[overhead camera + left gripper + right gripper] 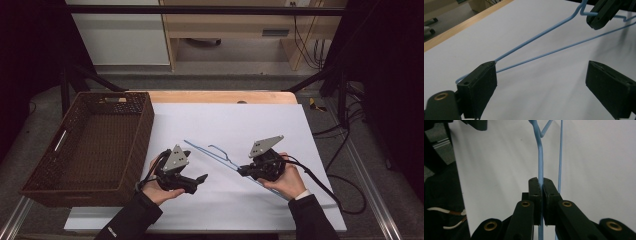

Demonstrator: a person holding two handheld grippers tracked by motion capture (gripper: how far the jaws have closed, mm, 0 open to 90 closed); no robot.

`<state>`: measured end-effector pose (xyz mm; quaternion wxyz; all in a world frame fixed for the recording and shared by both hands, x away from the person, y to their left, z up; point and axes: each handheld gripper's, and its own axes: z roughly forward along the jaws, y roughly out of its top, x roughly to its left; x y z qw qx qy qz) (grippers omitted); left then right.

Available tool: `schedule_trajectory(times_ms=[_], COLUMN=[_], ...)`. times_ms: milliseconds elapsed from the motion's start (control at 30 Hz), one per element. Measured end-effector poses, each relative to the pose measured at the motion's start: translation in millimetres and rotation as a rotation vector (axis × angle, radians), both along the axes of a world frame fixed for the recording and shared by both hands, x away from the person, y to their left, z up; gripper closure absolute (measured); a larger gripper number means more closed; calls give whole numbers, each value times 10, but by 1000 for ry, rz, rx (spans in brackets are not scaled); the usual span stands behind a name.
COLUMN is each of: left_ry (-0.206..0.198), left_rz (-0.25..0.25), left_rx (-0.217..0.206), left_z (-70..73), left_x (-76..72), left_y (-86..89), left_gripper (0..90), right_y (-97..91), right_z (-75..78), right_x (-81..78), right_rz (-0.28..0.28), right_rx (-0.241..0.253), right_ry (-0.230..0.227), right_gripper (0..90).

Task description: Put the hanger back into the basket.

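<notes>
Blue wire hanger [212, 152] mid-counter, right of basket [90, 145]. Right gripper [243, 170] clamped tight on hanger wire; left gripper [199, 180] wide open, nothing gripped, hanger's tip beside one jaw. Step: one-gripper carry. Next, likely: swing left, lower into basket.

No legible text, label, brand, number or sign is found on any surface in the three views. A small pale mark sits on the person's left sleeve [111, 231] in the high view, too small and blurred to read.
</notes>
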<state>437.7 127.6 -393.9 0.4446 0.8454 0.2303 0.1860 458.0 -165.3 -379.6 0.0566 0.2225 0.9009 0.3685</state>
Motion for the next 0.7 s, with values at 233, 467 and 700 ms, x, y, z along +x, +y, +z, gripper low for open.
schedule_trajectory(times_ms=[233, 467, 700], left_ry=[-58, -151, -193], left_rz=[-48, -103, -141], left_rx=[126, 326, 396], left_z=[53, 95, 89], left_x=[-42, -106, -96], left_y=[-5, -90, -174], left_gripper=[113, 141, 199], right_y=[31, 72, 85], right_z=[44, 42, 41], right_x=[-54, -72, -75], right_rz=[59, 89, 106], right_rx=[15, 1, 20], right_ry=[44, 69, 94], right_gripper=[875, 875, 875])
